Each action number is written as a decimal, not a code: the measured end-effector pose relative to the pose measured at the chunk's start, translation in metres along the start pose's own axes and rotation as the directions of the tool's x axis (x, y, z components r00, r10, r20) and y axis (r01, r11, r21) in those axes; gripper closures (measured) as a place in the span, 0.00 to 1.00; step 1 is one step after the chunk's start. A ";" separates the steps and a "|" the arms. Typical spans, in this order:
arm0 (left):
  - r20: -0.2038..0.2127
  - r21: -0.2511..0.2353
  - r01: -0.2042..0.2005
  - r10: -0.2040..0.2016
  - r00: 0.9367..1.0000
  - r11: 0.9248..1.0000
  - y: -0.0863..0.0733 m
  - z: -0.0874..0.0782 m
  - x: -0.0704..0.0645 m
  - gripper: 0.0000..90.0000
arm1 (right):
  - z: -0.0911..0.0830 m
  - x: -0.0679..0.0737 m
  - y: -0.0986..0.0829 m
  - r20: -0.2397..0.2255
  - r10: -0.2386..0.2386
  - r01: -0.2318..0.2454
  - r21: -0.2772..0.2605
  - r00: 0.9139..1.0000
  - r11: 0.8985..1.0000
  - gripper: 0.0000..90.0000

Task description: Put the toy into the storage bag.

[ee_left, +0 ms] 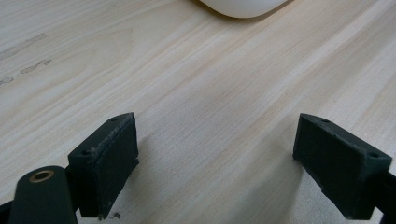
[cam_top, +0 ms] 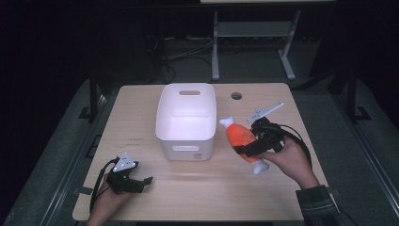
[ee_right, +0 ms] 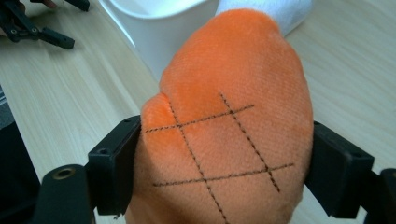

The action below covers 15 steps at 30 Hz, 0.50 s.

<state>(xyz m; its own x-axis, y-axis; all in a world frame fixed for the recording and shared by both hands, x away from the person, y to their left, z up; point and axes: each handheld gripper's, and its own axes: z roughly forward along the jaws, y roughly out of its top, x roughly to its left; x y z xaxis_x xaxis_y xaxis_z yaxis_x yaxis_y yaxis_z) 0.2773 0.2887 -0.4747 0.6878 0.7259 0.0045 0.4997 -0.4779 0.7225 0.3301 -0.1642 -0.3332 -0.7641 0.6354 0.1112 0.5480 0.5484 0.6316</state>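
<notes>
Right gripper clamping orange plush drumstick toy between fingers, long axis slanting toward white plastic bin; left gripper spread wide over bare desk.

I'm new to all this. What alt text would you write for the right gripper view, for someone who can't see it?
An orange plush toy with stitched crisscross lines is squeezed between the right gripper's two black fingers. Just behind it stands a white bin on a pale wooden table, with the other gripper at the far top left.
</notes>
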 end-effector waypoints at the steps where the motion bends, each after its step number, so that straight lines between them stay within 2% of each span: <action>1: 0.000 0.000 0.000 0.000 1.000 1.000 0.000 0.000 0.000 0.14 | -0.001 0.000 0.002 0.001 -0.001 0.001 0.000 1.000 1.000 0.23; 11: 0.001 0.002 -0.002 0.002 1.000 1.000 0.000 0.000 0.000 0.14 | -0.008 0.000 0.024 0.001 -0.045 0.045 -0.017 0.999 0.999 0.23; 15: 0.000 0.002 -0.002 0.002 1.000 1.000 0.000 0.000 0.000 0.14 | -0.007 0.000 0.032 -0.005 -0.047 0.047 -0.017 0.999 0.999 0.23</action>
<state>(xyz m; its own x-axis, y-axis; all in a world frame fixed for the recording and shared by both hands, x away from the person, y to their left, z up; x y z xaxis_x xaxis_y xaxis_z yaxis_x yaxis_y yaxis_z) 0.2773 0.2889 -0.4746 0.6889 0.7248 0.0054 0.4994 -0.4801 0.7212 0.3454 -0.1505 -0.3074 -0.7906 0.6063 0.0855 0.5059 0.5682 0.6490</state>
